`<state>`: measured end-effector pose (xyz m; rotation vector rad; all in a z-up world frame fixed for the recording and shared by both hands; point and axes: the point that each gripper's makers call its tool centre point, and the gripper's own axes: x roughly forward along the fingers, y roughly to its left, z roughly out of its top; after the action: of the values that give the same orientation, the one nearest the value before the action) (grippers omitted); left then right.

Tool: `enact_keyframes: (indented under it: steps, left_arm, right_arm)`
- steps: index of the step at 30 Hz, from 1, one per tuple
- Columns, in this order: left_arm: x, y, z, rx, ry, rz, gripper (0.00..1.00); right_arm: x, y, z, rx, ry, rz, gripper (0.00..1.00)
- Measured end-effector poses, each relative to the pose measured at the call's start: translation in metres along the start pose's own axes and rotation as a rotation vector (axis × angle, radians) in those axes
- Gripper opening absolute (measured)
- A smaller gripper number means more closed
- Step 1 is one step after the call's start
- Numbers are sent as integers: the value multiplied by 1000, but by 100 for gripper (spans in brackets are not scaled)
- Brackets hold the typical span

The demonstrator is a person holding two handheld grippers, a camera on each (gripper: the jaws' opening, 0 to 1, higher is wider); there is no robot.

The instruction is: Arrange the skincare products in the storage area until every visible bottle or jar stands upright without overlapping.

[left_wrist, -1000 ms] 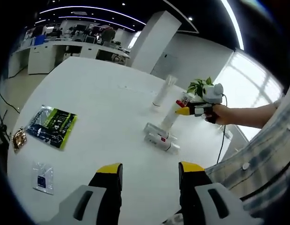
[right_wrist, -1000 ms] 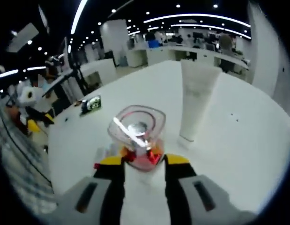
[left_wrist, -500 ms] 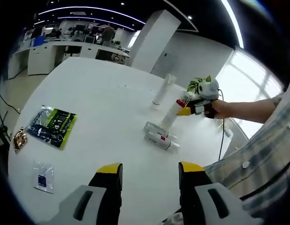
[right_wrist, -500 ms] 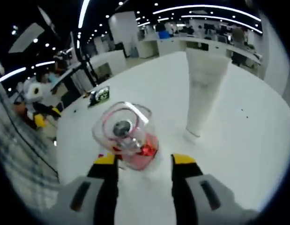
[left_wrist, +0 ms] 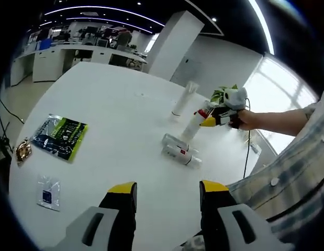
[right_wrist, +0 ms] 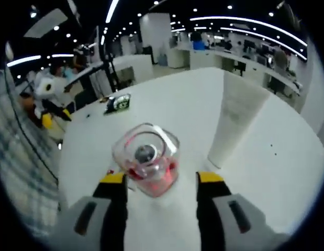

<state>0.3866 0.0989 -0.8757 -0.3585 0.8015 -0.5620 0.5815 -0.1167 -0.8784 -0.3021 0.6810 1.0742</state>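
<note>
A white bottle with a clear cap and red collar [right_wrist: 147, 163] stands between my right gripper's [right_wrist: 162, 180] jaws, which are spread wide and seem clear of it. In the left gripper view this bottle [left_wrist: 193, 123] stands slightly tilted on the white table [left_wrist: 114, 115], with the right gripper [left_wrist: 210, 121] beside its top in a person's hand. A tall white tube [left_wrist: 183, 100] stands upright behind it, also seen as the tube [right_wrist: 236, 119]. Two small white bottles [left_wrist: 180, 150] lie on their sides in front. My left gripper [left_wrist: 167, 197] is open and holds nothing, near the table's front.
A green and black packet [left_wrist: 60, 137] lies at the left, with a small clear sachet [left_wrist: 48, 192] and a gold wrapper [left_wrist: 20, 152] nearer the edge. A potted plant [left_wrist: 223, 95] stands behind the right gripper. The table [right_wrist: 167, 99] ends close behind the packet [right_wrist: 119, 103].
My right gripper's jaws have spread apart around the clear-capped bottle and the gripper has drawn back a little. The left gripper has stayed in place.
</note>
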Motion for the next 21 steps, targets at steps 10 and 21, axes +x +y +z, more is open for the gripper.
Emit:
enact_keyframes:
  steps: [10, 21]
  left_arm:
    - [-6, -8, -14, -39, -12, 33, 49]
    - [-14, -14, -28, -90, -25, 75, 49]
  right_arm:
    - [7, 7, -7, 6, 17, 46, 38]
    - [12, 7, 0, -26, -21, 88, 33]
